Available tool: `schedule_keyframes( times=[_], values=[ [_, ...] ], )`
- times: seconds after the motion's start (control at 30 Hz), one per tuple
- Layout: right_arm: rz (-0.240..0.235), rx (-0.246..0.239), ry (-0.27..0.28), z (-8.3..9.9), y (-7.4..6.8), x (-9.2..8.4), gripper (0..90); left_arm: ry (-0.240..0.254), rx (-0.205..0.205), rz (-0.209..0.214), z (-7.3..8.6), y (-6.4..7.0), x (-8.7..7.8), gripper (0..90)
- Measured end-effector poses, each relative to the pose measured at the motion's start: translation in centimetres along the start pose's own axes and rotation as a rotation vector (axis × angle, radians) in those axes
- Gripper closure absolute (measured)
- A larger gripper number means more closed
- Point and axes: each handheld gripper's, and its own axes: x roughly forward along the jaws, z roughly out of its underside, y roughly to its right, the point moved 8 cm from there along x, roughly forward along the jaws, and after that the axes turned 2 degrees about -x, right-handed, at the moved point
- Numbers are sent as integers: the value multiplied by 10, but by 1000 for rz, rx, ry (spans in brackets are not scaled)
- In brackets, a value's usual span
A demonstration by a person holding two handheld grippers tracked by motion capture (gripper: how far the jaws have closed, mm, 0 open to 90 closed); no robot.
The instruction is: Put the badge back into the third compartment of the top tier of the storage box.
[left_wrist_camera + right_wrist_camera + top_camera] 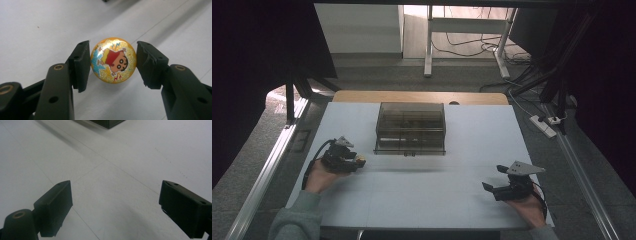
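- Round badge (113, 60): glittery orange-yellow disc printed with a cartoon child in a red shirt, face toward the camera.
- Position: clamped edge to edge between the left gripper's (113, 63) two black jaws, above the white table.

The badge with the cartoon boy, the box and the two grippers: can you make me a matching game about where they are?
Things:
1. badge
2. box
3. left gripper
4. right gripper

Places or states:
A. open, nothing between its jaws
B. middle of the table, see-through and dark
C. squeezed between two black jaws
D. shut on the badge

Pairs: 1-C, 2-B, 3-D, 4-A
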Motion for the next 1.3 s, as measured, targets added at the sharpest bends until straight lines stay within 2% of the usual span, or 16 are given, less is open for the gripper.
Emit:
schedule_keyframes(
  times=[0.27, 0.37, 0.47, 0.97, 1.3],
  values=[
    [2, 0, 1, 0, 0, 0, 112, 102, -39, -22, -6, -8, -16, 473],
    [1, 1, 2, 0, 0, 0, 113, 149, -65, -23, -8, -11, -23, 474],
    [1, 0, 1, 0, 0, 0, 113, 173, -76, -19, -9, -13, -26, 473],
    [0, -1, -2, 0, 0, 0, 114, 223, -75, -17, -13, -13, -34, 473],
    [0, -2, -2, 0, 0, 1, 116, 279, -71, -16, -18, -10, -44, 473]
  ],
)
